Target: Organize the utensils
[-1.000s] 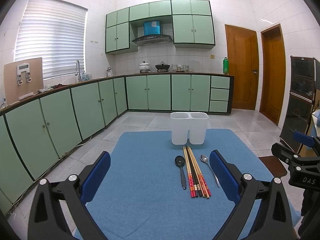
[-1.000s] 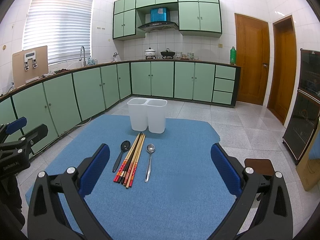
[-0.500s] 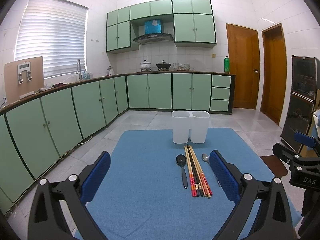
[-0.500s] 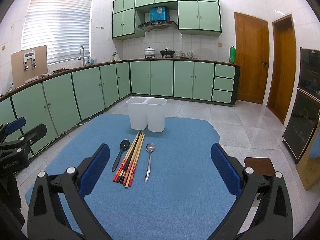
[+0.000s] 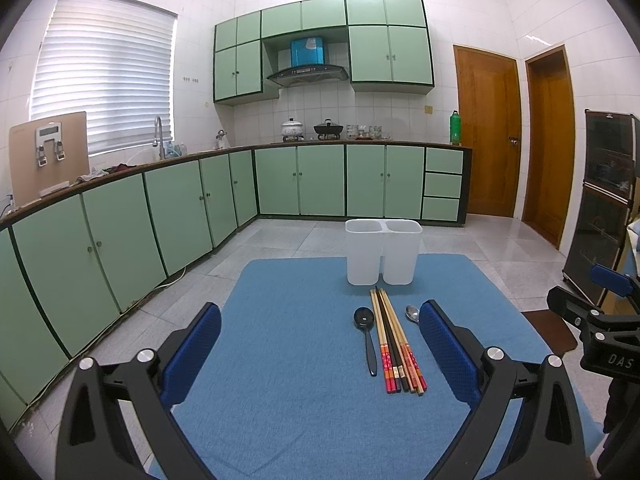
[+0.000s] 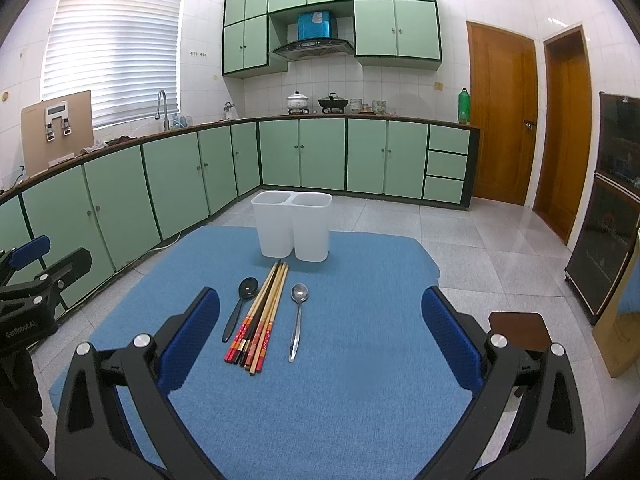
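Right wrist view: twin-compartment white holder [image 6: 292, 226] looks empty, seemingly; both grippers' jaws wide apart, holding nothing

From my left wrist view, the metal spoon [image 5: 412, 313] shows only its bowl at centre right; its handle is hidden behind my left gripper's [image 5: 320, 344] right finger [image 5: 448, 350]. The right gripper [image 5: 600, 332] is cut off by the right edge there. I can't see inside the white two-compartment holder [image 6: 292, 226], and the small items on the far counter [image 6: 366, 106] are too tiny to identify.
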Tool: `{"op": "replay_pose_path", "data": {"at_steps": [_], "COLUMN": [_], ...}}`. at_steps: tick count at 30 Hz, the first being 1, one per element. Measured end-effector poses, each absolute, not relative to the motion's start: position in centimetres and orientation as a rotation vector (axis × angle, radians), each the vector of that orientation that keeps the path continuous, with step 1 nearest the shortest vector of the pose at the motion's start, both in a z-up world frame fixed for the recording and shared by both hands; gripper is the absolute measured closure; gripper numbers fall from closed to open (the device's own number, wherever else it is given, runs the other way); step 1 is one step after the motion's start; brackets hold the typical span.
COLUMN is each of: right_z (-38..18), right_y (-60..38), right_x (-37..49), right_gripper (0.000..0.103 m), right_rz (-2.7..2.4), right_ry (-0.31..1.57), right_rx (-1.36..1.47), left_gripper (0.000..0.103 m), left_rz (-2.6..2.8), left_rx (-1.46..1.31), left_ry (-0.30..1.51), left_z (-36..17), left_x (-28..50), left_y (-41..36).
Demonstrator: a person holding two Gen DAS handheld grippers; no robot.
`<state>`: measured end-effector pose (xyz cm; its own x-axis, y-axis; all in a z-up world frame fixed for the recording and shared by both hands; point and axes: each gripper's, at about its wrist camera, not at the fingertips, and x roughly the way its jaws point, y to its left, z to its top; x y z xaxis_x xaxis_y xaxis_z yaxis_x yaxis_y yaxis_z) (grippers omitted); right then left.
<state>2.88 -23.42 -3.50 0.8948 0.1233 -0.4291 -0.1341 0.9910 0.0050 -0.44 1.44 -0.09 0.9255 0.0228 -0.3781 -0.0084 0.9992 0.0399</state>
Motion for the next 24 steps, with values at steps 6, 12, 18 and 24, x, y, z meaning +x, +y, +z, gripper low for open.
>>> {"op": "replay_pose_path", "data": {"at_steps": [6,12,18,24], "right_z": [-3.5,-3.4,-3.6,-4.1], "right_y": [-23.4,-23.6,-23.6,-24.0], "right_x": [2.9,3.0,3.6,5.6], "right_gripper": [0.005,0.005,0.005,0.005], "right_rz": [0.133,0.13,0.13,0.128], "right_ry": [0.446,0.451,0.459,0.481], "right_rx": [-0.024,-0.023,-0.02,-0.022], "left_gripper": [0.006,0.006,0.006,0.006], "left_rz": [0.018,0.02,0.02,0.035], "left_rx": [0.04,0.041,0.044,0.06], "left_ry": [0.394,0.403,0.418,0.446], "left_z": [-0.2,-0.4,-0.6,-1.7], "left_x": [-0.2,0.2,1.0,3.5], "left_y": [1.3,1.2,0.8,1.0]}}
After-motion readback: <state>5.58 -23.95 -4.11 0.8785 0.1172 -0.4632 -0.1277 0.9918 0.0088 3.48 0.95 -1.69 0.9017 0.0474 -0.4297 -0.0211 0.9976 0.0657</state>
